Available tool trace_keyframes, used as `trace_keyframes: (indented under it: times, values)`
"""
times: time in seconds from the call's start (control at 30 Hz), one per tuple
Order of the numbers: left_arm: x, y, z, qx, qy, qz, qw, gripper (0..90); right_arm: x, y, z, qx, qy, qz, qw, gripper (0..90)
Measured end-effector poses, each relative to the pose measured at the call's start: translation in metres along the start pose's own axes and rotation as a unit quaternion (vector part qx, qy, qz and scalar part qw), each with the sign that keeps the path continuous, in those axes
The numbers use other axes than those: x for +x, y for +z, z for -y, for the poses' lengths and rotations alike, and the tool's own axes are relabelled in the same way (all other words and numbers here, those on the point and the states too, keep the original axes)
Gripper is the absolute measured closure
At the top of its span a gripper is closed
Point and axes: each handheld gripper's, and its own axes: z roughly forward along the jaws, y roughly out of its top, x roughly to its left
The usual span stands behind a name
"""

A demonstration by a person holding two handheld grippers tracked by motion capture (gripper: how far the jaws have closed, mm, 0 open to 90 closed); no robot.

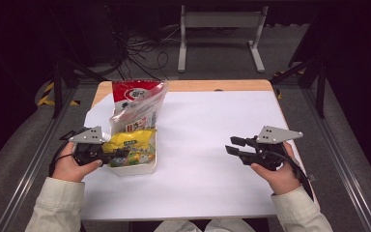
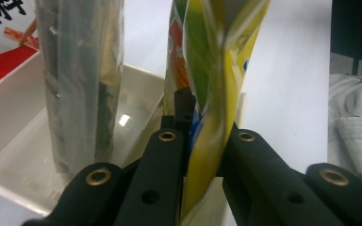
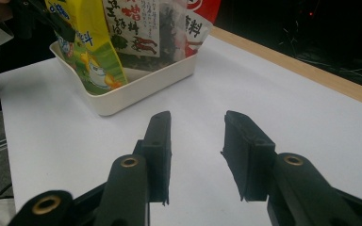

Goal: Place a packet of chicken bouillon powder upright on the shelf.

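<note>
The left gripper (image 1: 118, 155) is clamped on the edge of the yellow packet (image 2: 212, 94), which stands in the cream tray (image 1: 145, 168) at the desk's (image 1: 212, 183) left side. The packet is probably best moved straight up, so the clear packet (image 2: 82, 70) beside it is not dragged. The right gripper (image 3: 195, 155) is held agape and empty over bare desk, with free room around it.

The wooden-edged table (image 1: 232, 85) under a white sheet (image 1: 212, 145) stands on grey carpeted floor (image 1: 19, 154) in a dark room, with a white metal frame (image 1: 220, 21) behind it, tangled black cables (image 1: 140, 48) beside that, and black-and-yellow striped tape (image 1: 46, 94) at left.
</note>
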Motion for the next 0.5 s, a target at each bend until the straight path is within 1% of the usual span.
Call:
trace_keyframes:
  times: [0.03,0.07,0.13,0.17,0.23,0.27,0.33,0.4,0.43,0.5]
  values:
    - [0.000,0.000,0.000,0.000,0.000,0.000,1.0000,87.2,0.000,0.000,0.000,0.000,0.000,0.000,1.0000,61.5]
    - [0.002,-0.001,0.002,-0.006,-0.002,-0.007,1.0000,86.8,0.000,0.001,0.000,0.001,0.000,-0.001,1.0000,61.3]
    - [0.002,-0.002,0.004,-0.009,-0.005,-0.011,0.9999,86.3,0.000,0.001,0.000,0.001,0.000,-0.001,1.0000,61.1]
    - [0.003,-0.003,0.004,-0.011,-0.002,-0.010,0.9999,85.4,-0.001,0.001,0.000,0.001,0.001,-0.001,1.0000,60.9]
    - [0.003,-0.005,0.006,-0.011,-0.005,-0.017,0.9998,82.5,-0.001,0.002,-0.001,0.000,0.000,-0.001,1.0000,60.6]
    - [0.002,-0.005,0.008,-0.011,-0.010,-0.024,0.9996,78.2,-0.002,0.002,-0.001,-0.001,0.001,-0.001,1.0000,60.4]
    - [0.001,-0.007,0.009,-0.018,-0.012,-0.033,0.9992,64.4,-0.003,0.003,-0.001,-0.002,0.001,-0.001,1.0000,59.5]
    - [-0.002,-0.010,0.011,-0.031,-0.021,-0.028,0.9989,57.1,-0.004,0.004,-0.002,-0.003,0.001,-0.001,1.0000,58.8]
    - [-0.003,-0.012,0.011,-0.034,-0.021,-0.028,0.9988,52.4,-0.005,0.005,-0.003,-0.002,0.000,-0.001,1.0000,58.2]
    - [-0.006,-0.015,0.012,-0.043,-0.026,-0.033,0.9982,45.2,-0.005,0.006,-0.003,-0.002,0.000,0.000,1.0000,56.8]
